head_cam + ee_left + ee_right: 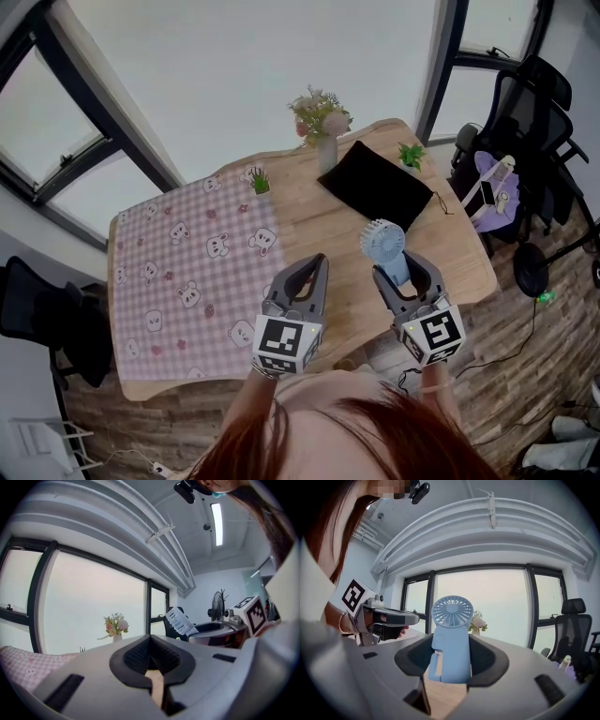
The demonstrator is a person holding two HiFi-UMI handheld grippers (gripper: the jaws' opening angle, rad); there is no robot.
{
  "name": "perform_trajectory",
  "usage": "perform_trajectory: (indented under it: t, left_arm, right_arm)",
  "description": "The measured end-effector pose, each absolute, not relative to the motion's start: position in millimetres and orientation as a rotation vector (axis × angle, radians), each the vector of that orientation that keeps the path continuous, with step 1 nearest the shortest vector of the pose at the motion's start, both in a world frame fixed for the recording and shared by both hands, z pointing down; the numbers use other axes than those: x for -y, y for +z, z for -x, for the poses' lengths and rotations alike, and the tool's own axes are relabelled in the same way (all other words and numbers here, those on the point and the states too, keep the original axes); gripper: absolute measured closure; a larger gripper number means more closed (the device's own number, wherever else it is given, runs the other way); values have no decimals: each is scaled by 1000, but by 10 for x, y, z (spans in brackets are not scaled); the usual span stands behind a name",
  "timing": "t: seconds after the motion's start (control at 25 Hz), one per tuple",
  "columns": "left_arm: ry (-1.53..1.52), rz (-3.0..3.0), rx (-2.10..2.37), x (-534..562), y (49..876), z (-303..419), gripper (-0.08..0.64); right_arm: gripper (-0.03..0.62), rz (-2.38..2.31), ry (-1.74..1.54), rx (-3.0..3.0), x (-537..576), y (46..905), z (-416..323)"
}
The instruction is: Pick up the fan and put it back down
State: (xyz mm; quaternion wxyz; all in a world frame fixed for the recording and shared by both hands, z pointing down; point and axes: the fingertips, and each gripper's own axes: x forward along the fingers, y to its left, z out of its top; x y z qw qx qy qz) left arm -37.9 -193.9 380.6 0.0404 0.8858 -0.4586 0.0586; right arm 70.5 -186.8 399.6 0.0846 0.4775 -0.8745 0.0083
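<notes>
Fingers of the left gripper (309,274) are pressed together on nothing, at lower centre of the head view, over the near edge of the table (319,225) beside the checked cloth (187,253). To its right, the right gripper (405,274) is clamped on the handle of the pale blue fan (382,241), which stands upright with its head above the jaws. Whether its base is off the wood cannot be told. For the set-down, the fan should be held vertical, lowered straight onto bare wood short of the black pouch (375,187), and released only once the base is seated flat.
</notes>
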Motion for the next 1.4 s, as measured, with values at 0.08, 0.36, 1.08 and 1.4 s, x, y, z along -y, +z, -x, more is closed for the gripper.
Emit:
perform_trajectory:
  t: [0.08, 0.36, 1.08, 1.4]
  left_arm:
    - [181, -2710, 1406, 1952, 3812, 386, 550]
    - [175, -2694, 1410, 1964, 3854, 425, 550]
    - [184, -2718, 1399, 1926, 3860, 442, 550]
    - [183, -2719, 1403, 1886, 3845, 494, 551]
  right_arm:
    - [379, -1409, 27, 2600, 1892, 4036, -693]
    - [379, -1381, 55, 2559, 1926, 4237, -669]
    - [379, -1286, 119, 2469, 1968, 4790, -582]
    - [379, -1228, 140, 2428, 1946, 5000, -523]
